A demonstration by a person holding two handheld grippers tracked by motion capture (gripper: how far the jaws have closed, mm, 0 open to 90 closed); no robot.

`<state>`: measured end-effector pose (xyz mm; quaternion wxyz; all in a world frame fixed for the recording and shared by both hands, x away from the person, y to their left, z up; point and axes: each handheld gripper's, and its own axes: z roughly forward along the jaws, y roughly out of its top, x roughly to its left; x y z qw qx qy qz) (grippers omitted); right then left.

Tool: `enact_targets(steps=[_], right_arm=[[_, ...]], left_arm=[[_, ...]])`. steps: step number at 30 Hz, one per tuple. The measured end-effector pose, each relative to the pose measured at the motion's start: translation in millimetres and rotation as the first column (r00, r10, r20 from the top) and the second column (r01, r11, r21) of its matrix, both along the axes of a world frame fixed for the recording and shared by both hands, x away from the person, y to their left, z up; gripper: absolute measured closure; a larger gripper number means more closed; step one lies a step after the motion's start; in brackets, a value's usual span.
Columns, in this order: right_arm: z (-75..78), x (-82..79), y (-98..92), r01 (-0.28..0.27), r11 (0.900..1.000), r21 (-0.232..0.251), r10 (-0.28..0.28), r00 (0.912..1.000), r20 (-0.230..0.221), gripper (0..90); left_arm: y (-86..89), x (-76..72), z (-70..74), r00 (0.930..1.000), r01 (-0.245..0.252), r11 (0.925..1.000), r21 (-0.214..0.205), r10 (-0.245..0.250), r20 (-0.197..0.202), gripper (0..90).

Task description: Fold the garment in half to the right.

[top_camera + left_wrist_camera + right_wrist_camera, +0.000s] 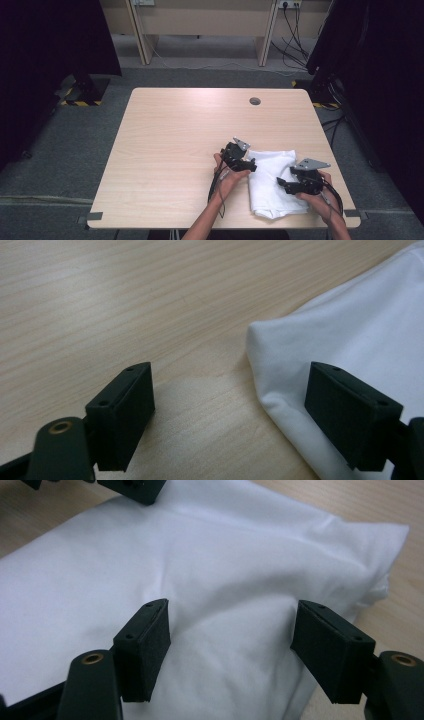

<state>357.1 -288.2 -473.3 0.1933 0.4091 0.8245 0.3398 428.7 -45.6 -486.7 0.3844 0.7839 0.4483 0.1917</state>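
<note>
**Folded cloth between two spread tongs at the table's near right corner**

Nearest the camera, the person's two forearms are seen coming in over the near edge of the table (165, 130), one to each side of a folded white cloth (272, 182). The cloth is laid close to the near right corner, its long axis running from the near edge toward the far edge, with bare wood left all around it.

The left gripper (227, 410) is held at the cloth's left edge, toward its far left corner. Its jaws are spread: one is placed over bare wood, the other over the cloth's rounded folded edge (260, 390), so that this edge lies between them, though nothing is pinched. In the high view the same left gripper (248, 164) is seen pointing rightward across that edge.

The right gripper (230, 645) is held over the cloth's near right part, its jaws also spread, with a low bulge of fabric between them; no pinch on the fabric can be made out. In the high view the right gripper (284, 184) is seen pointing leftward onto the cloth.

Both grippers are about equally near to the cloth, from opposite long sides. The coming move is judged to turn on each pair of jaws being closed on its own edge. No containers are present.
</note>
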Motion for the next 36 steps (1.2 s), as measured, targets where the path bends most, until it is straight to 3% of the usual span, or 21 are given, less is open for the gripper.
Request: enact_targets(steps=[6, 8, 10, 12, 16, 23, 36], right_arm=[[1.7, -15.5, -16.7, 0.022, 0.9996, 0.016, -0.021, 0.9990, -0.038, 32.0], [5.3, -21.3, -17.7, 0.018, 0.9998, -0.005, -0.018, 0.9993, -0.032, 30.0], [9.3, -26.3, -16.3, 0.014, 0.9999, 0.006, -0.014, 0.9998, -0.013, 28.6], [11.4, -30.1, -12.2, -0.017, 0.9991, 0.039, 0.017, 0.9999, -0.001, 28.4], [10.4, -33.1, -3.3, -0.059, 0.9968, 0.054, 0.059, 0.9982, -0.001, 28.0], [-1.8, -35.6, 2.3, -0.058, 0.9981, 0.021, 0.059, 0.9974, -0.041, 27.3], [-3.2, -37.7, 4.6, -0.049, 0.9988, -0.001, 0.049, 0.9982, -0.036, 24.1]], left_arm=[[0.3, 0.7, 0.0, 1.0000, 0.006, 1.0000, 0.002, -0.006, 0.000, 18.8], [0.3, 0.8, 0.0, 1.0000, 0.006, 1.0000, 0.002, -0.006, 0.000, 18.8], [0.4, 0.8, 0.0, 1.0000, 0.007, 1.0000, 0.002, -0.007, 0.000, 18.8], [0.4, 1.0, 0.0, 1.0000, 0.008, 1.0000, 0.002, -0.008, 0.000, 18.7], [0.6, 1.4, 0.0, 0.9999, 0.012, 0.9999, 0.002, -0.012, 0.000, 18.6], [1.0, 1.9, 0.0, 0.9999, 0.017, 0.9998, 0.002, -0.017, 0.000, 18.3], [9.8, 3.1, -0.3, 0.9967, 0.079, 0.9961, -0.038, -0.080, -0.016, 13.6]])
